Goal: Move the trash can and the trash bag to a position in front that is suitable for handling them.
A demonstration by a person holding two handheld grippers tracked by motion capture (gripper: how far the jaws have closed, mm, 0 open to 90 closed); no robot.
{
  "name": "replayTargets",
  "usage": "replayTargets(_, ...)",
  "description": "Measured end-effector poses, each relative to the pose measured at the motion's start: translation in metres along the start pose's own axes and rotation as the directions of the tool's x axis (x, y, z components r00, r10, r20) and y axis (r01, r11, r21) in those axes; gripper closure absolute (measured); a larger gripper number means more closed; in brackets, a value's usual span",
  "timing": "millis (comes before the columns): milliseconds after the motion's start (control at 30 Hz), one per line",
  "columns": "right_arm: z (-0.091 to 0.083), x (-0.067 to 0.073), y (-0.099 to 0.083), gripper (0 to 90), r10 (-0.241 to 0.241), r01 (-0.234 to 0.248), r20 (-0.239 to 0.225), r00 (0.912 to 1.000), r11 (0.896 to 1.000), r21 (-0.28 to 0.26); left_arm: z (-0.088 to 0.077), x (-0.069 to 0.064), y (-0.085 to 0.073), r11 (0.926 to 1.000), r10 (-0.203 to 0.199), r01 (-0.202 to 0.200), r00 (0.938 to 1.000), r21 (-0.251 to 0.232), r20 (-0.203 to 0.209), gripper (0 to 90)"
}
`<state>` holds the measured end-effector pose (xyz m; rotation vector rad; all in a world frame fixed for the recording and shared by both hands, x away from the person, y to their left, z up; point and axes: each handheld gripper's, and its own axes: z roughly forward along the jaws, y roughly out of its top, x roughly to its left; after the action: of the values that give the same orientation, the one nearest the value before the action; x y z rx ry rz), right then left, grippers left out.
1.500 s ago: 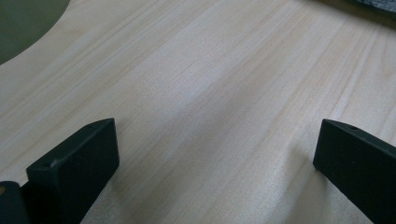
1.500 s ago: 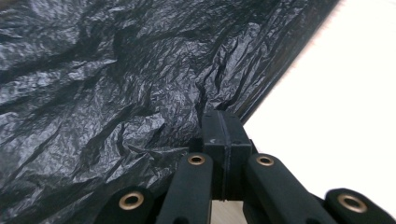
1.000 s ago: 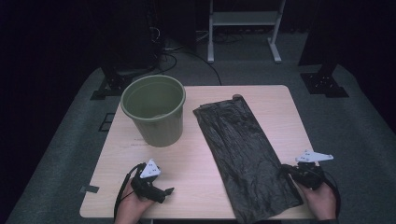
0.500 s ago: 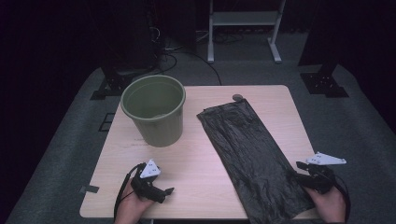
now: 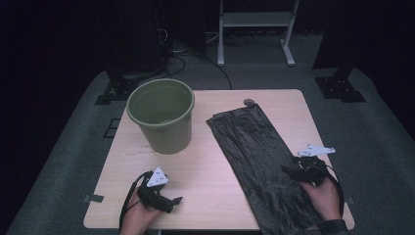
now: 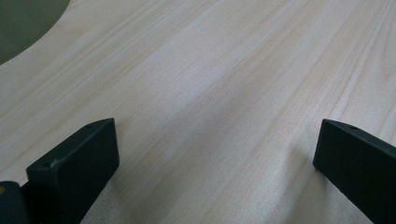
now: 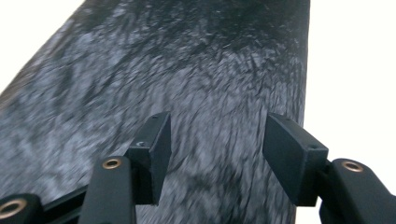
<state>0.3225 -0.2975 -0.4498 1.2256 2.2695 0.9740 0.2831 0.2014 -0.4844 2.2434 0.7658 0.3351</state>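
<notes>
Bag (image 5: 259,161) is seen as black, finely crinkled, perhaps glossy; bucket (image 5: 161,117) olive green; table (image 5: 205,166) pale wood-grained.

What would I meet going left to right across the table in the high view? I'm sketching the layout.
Left gripper → green bucket → black plastic bag → right gripper, its jaws just opening over the bag's right edge with nothing between them.
</notes>
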Motion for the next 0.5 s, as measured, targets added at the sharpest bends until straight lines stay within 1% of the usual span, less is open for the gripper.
replayTargets(67, 0.007, -0.006, 0.002, 42.7, 0.008, -0.008, 0.014, 0.9999, 1.0, 0.014, 0.0, 0.0, 0.0, 1.0, 0.0, 0.0, 1.0, 0.0, 0.0, 0.0)
replayTargets(100, 0.011, -0.01, 0.002, 43.2, 0.024, -0.024, 0.009, 0.9997, 1.0, 0.019, 0.0, 0.0, 0.0, 1.0, 0.0, 0.0, 1.0, 0.0, 0.0, 0.0)
replayTargets(167, 0.018, -0.018, 0.0, 43.3, 0.042, -0.043, 0.025, 0.9988, 0.998, 0.044, 0.0, 0.0, 0.0, 1.0, 0.0, 0.0, 1.0, 0.0, 0.0, 0.0)
replayTargets(233, 0.023, -0.024, -0.002, 44.2, 0.071, -0.072, 0.024, 0.9972, 0.995, 0.064, 0.0, 0.0, 0.0, 1.0, 0.0, 0.0, 1.0, 0.0, 0.0, 0.0)
replayTargets(300, 0.024, -0.028, -0.003, 49.3, 0.084, -0.086, 0.021, 0.9962, 0.994, 0.074, 0.0, 0.0, 0.0, 1.0, 0.0, 0.0, 1.0, 0.0, 0.0, 0.0)
replayTargets(333, 0.025, -0.029, -0.004, 51.9, 0.088, -0.09, 0.028, 0.9958, 0.993, 0.077, 0.0, 0.0, 0.0, 1.0, 0.0, 0.0, 1.0, 0.0, 0.0, 0.0)
replayTargets(367, 0.025, -0.03, -0.005, 56.8, 0.096, -0.098, 0.03, 0.9949, 0.991, 0.088, 0.0, 0.0, 0.0, 1.0, 0.0, 0.0, 1.0, 0.0, 0.0, 0.0)
replayTargets(400, 0.025, -0.031, -0.005, 59.7, 0.096, -0.098, 0.027, 0.995, 0.992, 0.085, 0.0, 0.0, 0.0, 1.0, 0.0, 0.0, 1.0, 0.0, 0.0, 0.0)
replayTargets(433, 0.025, -0.031, -0.006, 64.4, 0.101, -0.103, 0.028, 0.9945, 0.991, 0.086, 0.0, 0.0, 0.0, 1.0, 0.0, 0.0, 1.0, 0.0, 0.0, 0.0)
replayTargets(467, 0.024, -0.031, -0.006, 71.5, 0.095, -0.098, 0.033, 0.9949, 0.991, 0.089, 0.0, 0.0, 0.0, 1.0, 0.0, 0.0, 1.0, 0.0, 0.0, 0.0)
replayTargets(500, 0.023, -0.031, -0.006, 76.3, 0.085, -0.088, 0.039, 0.9957, 0.992, 0.092, 0.0, 0.0, 0.0, 1.0, 0.0, 0.0, 1.0, 0.0, 0.0, 0.0)
